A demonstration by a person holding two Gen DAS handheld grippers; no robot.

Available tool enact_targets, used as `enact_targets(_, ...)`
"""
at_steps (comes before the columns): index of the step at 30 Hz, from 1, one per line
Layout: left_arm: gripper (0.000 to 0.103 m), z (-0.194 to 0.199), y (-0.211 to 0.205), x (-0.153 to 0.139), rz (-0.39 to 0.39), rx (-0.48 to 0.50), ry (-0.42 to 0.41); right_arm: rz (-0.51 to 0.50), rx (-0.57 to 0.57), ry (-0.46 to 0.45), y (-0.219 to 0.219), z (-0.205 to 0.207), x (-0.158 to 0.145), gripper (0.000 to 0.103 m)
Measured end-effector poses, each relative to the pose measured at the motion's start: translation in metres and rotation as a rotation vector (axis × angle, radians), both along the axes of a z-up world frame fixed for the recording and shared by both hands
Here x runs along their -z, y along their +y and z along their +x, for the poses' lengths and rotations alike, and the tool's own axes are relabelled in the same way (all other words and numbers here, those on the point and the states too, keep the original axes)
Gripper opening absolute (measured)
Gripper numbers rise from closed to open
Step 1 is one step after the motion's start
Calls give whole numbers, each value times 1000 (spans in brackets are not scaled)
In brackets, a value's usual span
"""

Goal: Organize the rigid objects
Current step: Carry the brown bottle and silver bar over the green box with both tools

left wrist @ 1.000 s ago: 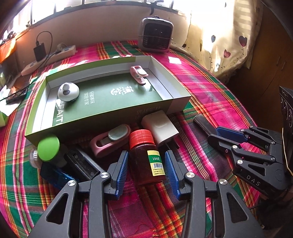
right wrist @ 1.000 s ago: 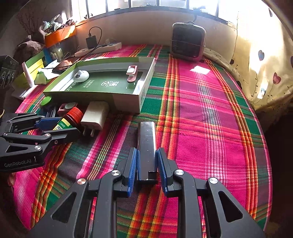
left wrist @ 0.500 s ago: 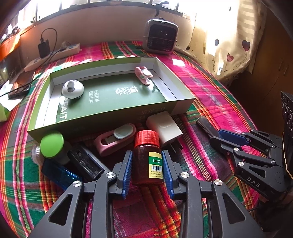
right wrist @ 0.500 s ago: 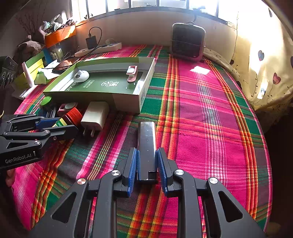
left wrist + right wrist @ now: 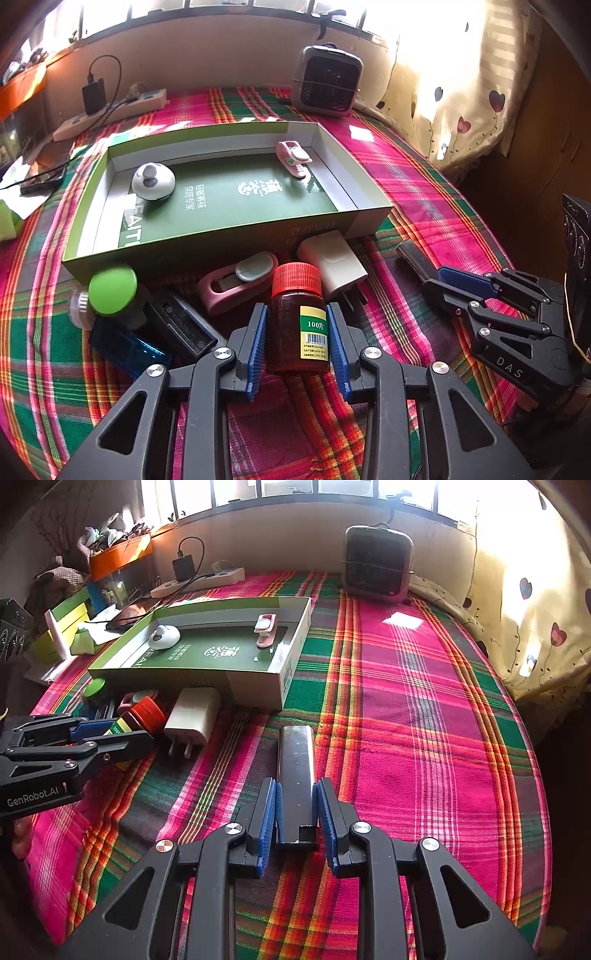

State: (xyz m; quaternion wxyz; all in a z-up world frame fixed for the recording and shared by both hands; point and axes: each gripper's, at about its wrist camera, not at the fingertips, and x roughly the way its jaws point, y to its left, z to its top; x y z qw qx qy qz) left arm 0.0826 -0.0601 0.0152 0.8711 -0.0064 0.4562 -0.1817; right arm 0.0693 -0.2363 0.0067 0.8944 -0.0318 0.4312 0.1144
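Observation:
A brown bottle [image 5: 286, 332] with a red cap lies on the plaid cloth, and my left gripper [image 5: 295, 308] is shut on its body. The right wrist view shows that left gripper [image 5: 129, 731] at the left edge, still on the bottle [image 5: 146, 714]. My right gripper [image 5: 296, 782] is shut on the near end of a slim dark metal bar [image 5: 295, 753] lying flat on the cloth. An open green box [image 5: 229, 254] behind the bottle holds a white round gadget [image 5: 153, 181] and a pink clip [image 5: 293, 158].
In front of the box lie a white plug charger [image 5: 334, 260], a second pink clip [image 5: 236, 280], a green-capped item [image 5: 112, 286], a black block [image 5: 181, 326] and a blue translucent piece [image 5: 125, 347]. A small heater [image 5: 328, 81] and power strip [image 5: 110, 110] stand at the back.
My left gripper's jaws have closed from wide apart onto the brown bottle. The right gripper has stayed shut on the dark bar without moving.

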Motion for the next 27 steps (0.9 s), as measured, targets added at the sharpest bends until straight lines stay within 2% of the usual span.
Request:
enact_targets(17,30,-6,16,-21,-34,-37,-49,17,-6,-44,3,-5,-18,24)
enact_targets(27,31,8,38,-40,-54,-84,-80,20,-32,-72,14,5,-35,24)
